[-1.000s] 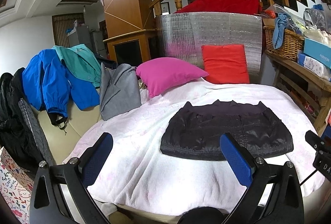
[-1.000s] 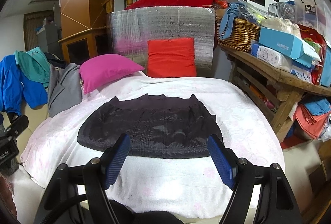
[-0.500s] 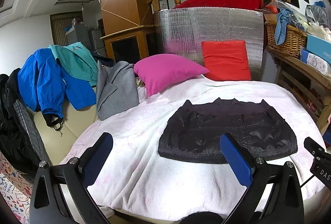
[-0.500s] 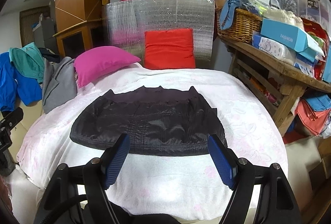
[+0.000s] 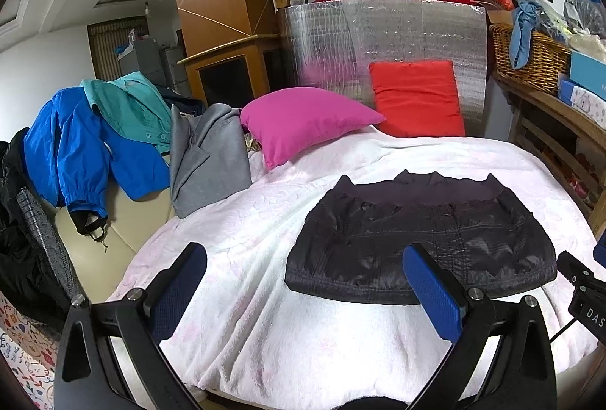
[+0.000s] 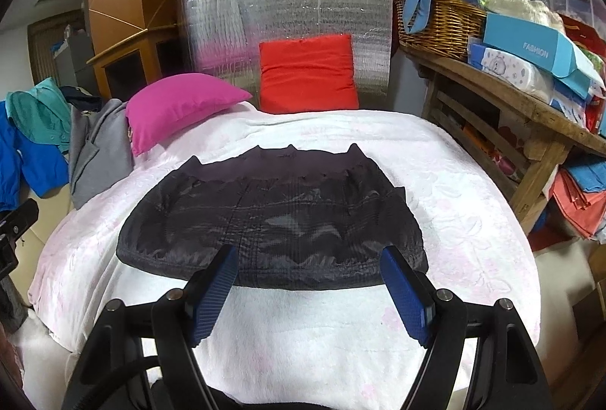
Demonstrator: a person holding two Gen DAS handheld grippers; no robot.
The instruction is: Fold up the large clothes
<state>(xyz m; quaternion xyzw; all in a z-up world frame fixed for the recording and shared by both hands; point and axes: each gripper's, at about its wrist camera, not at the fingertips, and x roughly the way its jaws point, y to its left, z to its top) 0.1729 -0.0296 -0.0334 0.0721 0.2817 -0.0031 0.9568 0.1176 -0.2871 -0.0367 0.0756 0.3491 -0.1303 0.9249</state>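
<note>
The black jacket [image 6: 270, 220] lies flat on the white blanket [image 6: 303, 334], already folded in half, with its long near edge facing you; the pink pillow [image 6: 178, 103] and the red pillow [image 6: 308, 72] sit behind it, well away.

Your right gripper [image 6: 308, 287] has its jaws wide open with nothing between them; it hangs just over the near edge of the jacket. Your left gripper [image 5: 305, 283] is wide open too and holds nothing; its right finger [image 5: 431, 290] is over the jacket's near left part, and its left finger [image 5: 178, 287] is over bare blanket.

The next step looks like grabbing the near edge, one gripper at each side; so spread your hands first, the left one toward the left corner and the right one toward the right corner. Right now both sit too close to the middle, I think.

Come down slowly; slide the lower finger under all the layers, not just the top one. The jacket looks shiny and puffy, so it may slip; bite deep before you squeeze. Try not to pinch the blanket with it, or the blanket will come up too.

Lift both sides together and level, so the fold stays straight; keep clear of the grey coat [image 5: 206, 160] at the left.
</note>
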